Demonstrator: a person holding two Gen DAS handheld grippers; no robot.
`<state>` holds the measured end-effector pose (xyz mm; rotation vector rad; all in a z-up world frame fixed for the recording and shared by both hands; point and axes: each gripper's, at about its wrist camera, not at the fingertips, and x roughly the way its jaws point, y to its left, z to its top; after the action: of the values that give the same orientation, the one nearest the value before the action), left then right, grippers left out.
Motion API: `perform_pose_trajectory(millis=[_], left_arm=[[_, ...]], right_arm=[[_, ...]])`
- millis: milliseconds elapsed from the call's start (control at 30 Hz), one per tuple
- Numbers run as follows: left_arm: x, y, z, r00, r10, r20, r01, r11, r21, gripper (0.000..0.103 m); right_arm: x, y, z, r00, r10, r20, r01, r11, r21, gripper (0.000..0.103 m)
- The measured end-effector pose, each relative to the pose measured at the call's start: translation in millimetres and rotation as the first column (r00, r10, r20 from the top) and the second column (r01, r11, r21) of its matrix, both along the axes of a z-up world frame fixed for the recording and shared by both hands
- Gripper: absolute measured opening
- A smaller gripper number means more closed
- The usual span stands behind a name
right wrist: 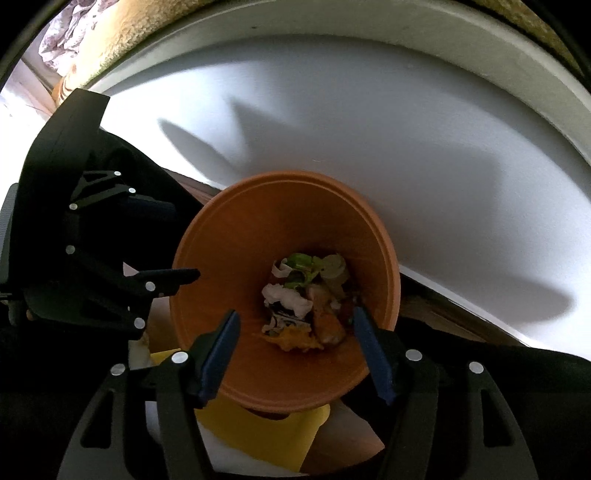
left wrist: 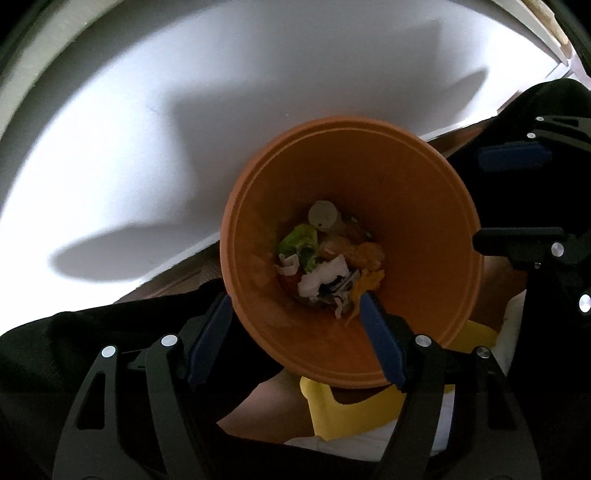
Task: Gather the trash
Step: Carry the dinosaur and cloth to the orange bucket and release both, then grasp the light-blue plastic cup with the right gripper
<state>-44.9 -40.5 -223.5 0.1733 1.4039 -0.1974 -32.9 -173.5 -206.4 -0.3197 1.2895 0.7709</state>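
An orange bin stands below both grippers, beside a white table. Its bottom holds a heap of trash: green wrapper, white crumpled paper, a grey cap, orange scraps. It also shows in the right wrist view, with the trash inside. My left gripper is open and empty, with one finger outside the bin's near rim and one over its inside. My right gripper is open and empty over the bin's mouth. Each gripper shows in the other's view, the right one and the left one.
The white table top fills the far side in both views, and shows in the right wrist view. A yellow object lies under the bin's near edge. A beige rug lies past the table.
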Motion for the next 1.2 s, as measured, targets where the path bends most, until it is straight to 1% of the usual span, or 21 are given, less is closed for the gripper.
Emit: perform_pose_trajectory(millis=[100,200,300,333,400,467,500,533,600,700,733,800,833,900,967,1033,1100,1200], left_arm=[[-3.0,-0.6,8.0,1.000,-0.011,0.010,0.011,1.000,-0.016,0.070],[-9.6,2.8,29.8,0.998,-0.024,0.051,0.025,0.999,-0.032,0.070],[-19.2,10.8,64.9,0.991,-0.030,0.130,0.037,0.998,-0.054,0.070],[-23.0,15.0,83.1,0.985,-0.028,0.171,0.039,0.997,-0.063,0.070],[-26.8,19.9,107.9,0.973,-0.019,0.229,0.037,0.997,-0.072,0.070],[-28.9,26.8,137.9,0.952,-0.005,0.307,0.031,0.996,-0.078,0.070],[-28.4,28.8,150.4,0.940,0.004,0.341,0.024,0.997,-0.079,0.076],[-27.8,31.8,164.4,0.923,0.019,0.384,0.013,0.997,-0.082,0.081],[-22.3,36.1,188.7,0.890,0.055,0.453,-0.008,0.994,-0.105,0.083],[-8.3,38.3,208.1,0.852,0.097,0.515,-0.036,0.991,-0.128,0.083],[-1.8,38.6,211.7,0.841,0.112,0.530,-0.053,0.991,-0.126,0.083],[12.4,37.5,216.4,0.820,0.139,0.555,-0.086,0.989,-0.120,0.083],[19.6,36.6,218.1,0.810,0.151,0.566,-0.102,0.988,-0.118,0.083],[31.6,35.3,218.0,0.801,0.162,0.576,-0.121,0.987,-0.109,0.083],[35.6,33.2,214.3,0.801,0.169,0.575,-0.127,0.986,-0.113,0.083],[40.7,31.2,209.5,0.809,0.171,0.563,-0.124,0.985,-0.120,0.083],[43.0,32.9,207.0,0.817,0.168,0.551,-0.125,0.986,-0.114,0.083],[47.8,35.7,203.0,0.824,0.172,0.540,-0.131,0.985,-0.115,0.083]], right_arm=[[-3.0,-2.0,5.4,1.000,-0.002,0.008,0.002,1.000,0.005,0.064],[-9.5,-9.4,22.4,0.999,0.001,0.049,-0.001,1.000,0.004,0.066],[-14.7,-19.6,47.3,0.994,-0.001,0.111,-0.001,1.000,0.019,0.067],[-14.7,-23.8,58.8,0.990,-0.002,0.139,-0.002,1.000,0.025,0.067],[-13.2,-29.6,78.6,0.983,-0.007,0.182,0.000,0.999,0.041,0.067],[-7.8,-34.5,100.3,0.976,-0.023,0.216,0.007,0.997,0.076,0.067],[-2.5,-36.4,112.5,0.972,-0.036,0.233,0.013,0.995,0.101,0.067],[0.3,-36.8,119.2,0.969,-0.044,0.243,0.016,0.993,0.114,0.068],[14.1,-37.2,138.5,0.957,-0.069,0.280,0.025,0.987,0.156,0.069],[36.4,-40.8,164.8,0.939,-0.099,0.329,0.038,0.981,0.188,0.069],[46.8,-39.1,172.6,0.931,-0.116,0.347,0.047,0.978,0.203,0.069],[64.3,-40.1,187.6,0.924,-0.152,0.350,0.065,0.967,0.246,0.069],[79.6,-37.9,193.2,0.923,-0.187,0.335,0.087,0.952,0.292,0.069],[98.0,-32.8,202.1,0.917,-0.247,0.313,0.129,0.927,0.353,0.069],[123.8,-27.0,208.2,0.914,-0.303,0.269,0.174,0.893,0.415,0.069],[147.7,-16.5,208.8,0.910,-0.342,0.234,0.206,0.864,0.460,0.069],[166.3,-0.9,207.9,0.905,-0.362,0.223,0.226,0.854,0.469,0.069],[191.0,16.5,201.5,0.903,-0.373,0.213,0.244,0.854,0.459,0.069]])
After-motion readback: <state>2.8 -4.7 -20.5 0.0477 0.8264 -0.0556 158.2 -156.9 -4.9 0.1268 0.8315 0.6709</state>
